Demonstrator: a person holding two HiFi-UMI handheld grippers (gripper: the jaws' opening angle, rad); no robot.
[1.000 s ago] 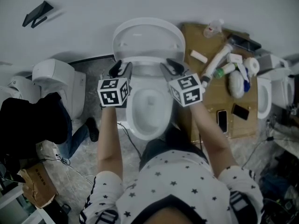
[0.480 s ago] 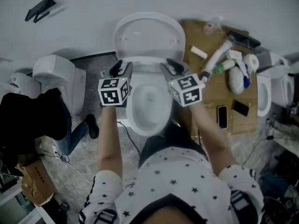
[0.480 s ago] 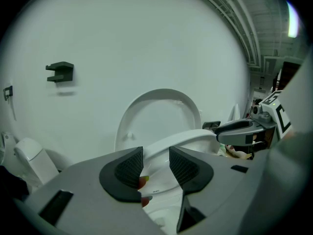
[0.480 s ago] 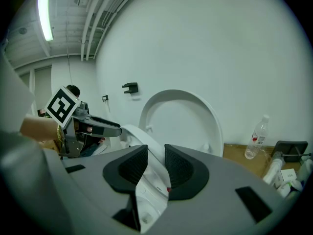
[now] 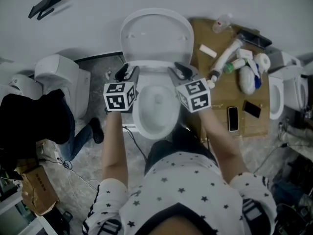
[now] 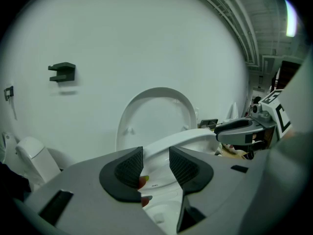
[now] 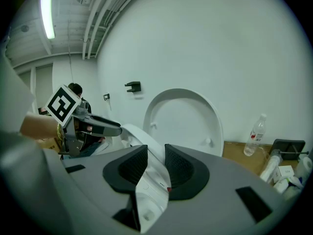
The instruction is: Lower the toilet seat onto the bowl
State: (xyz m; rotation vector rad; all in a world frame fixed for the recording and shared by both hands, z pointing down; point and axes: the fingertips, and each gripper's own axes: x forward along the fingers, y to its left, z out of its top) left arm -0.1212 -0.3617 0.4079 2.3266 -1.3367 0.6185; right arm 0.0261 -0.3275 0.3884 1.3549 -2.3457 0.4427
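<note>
A white toilet stands against the wall with its lid point(image 5: 156, 33) upright. The toilet seat point(image 6: 182, 140) is tilted partway between the lid and the bowl point(image 5: 155, 109). My left gripper point(image 5: 126, 72) is shut on the seat's left rim, which fills the gap between its pads in the left gripper view. My right gripper point(image 5: 181, 71) is shut on the right rim point(image 7: 143, 143), which runs between its pads in the right gripper view. Each gripper shows in the other's view, across the seat.
A cardboard sheet point(image 5: 220, 89) right of the toilet carries a bottle point(image 5: 222, 22), tubes and two phones. Another toilet point(image 5: 61, 80) stands at the left and one point(image 5: 279, 97) at the right. A black bracket point(image 5: 44, 6) hangs on the wall. A person in dark clothes point(image 5: 29, 126) crouches at the left.
Both grippers have drawn away from the upright lid toward me with the seat between them. The gap between lid and grippers has widened.
</note>
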